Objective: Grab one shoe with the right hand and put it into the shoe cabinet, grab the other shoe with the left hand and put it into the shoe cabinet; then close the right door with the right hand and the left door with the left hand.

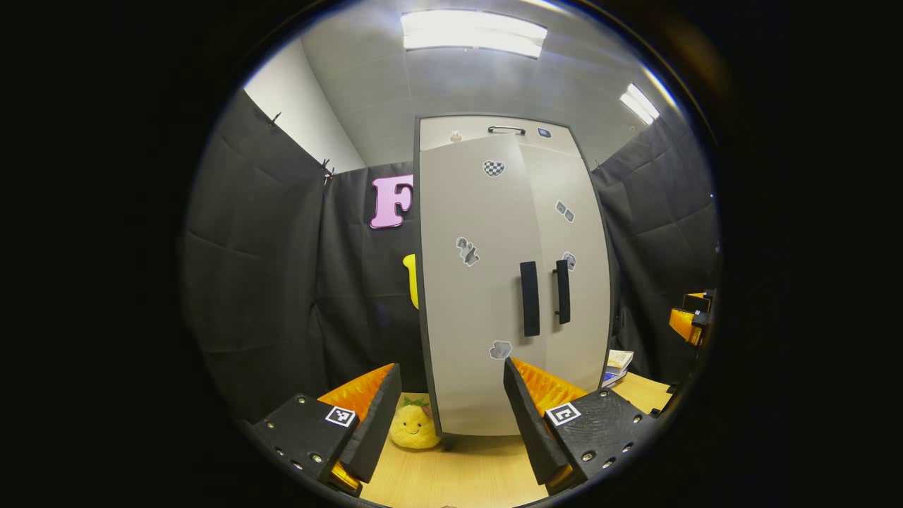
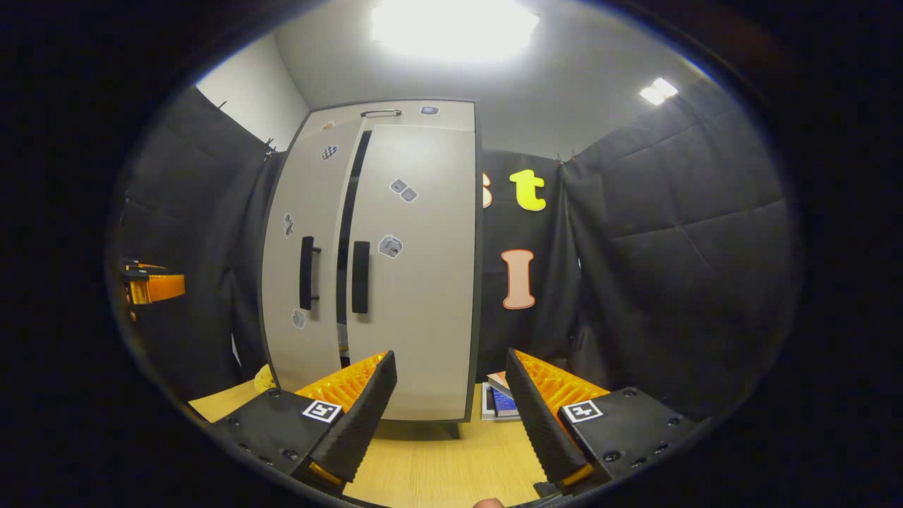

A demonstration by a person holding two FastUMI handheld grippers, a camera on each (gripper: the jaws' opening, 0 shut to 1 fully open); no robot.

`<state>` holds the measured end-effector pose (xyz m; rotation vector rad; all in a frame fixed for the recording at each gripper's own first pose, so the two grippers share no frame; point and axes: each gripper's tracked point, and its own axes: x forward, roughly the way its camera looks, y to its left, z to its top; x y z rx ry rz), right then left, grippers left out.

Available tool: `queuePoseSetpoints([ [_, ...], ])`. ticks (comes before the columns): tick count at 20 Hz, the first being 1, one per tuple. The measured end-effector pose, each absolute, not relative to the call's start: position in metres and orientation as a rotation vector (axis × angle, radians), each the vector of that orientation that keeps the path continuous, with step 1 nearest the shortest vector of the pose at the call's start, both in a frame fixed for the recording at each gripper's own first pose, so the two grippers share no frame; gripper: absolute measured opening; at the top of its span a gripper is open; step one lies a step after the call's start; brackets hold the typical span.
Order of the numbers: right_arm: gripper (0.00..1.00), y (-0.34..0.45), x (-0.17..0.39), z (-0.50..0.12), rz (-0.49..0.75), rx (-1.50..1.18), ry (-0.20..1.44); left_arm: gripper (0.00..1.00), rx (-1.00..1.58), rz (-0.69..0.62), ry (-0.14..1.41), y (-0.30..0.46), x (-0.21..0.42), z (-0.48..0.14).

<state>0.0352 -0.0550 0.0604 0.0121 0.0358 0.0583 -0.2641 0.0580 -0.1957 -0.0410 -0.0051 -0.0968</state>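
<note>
Cabinet [image 2: 416, 282] doors nearly shut, contents hidden; both grippers' jaws apart.

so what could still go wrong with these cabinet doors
In the right gripper view a dark gap runs between the tall grey cabinet's left door and right door, so one door may not be fully shut; a push could be needed. Both the left gripper and right gripper are open and hold nothing. The yellow plush toy by the cabinet's foot and the stacked books beside it could get knocked.
</note>
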Motion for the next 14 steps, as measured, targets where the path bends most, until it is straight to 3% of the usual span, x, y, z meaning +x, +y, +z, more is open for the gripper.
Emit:
queuePoseSetpoints([
  [14, 0.97, -0.052, 0.001, 0.059, 0.134, 0.03, -0.01, 0.78, -0.036, -0.017, 0.017, 0.036, -0.306, -0.218],
])
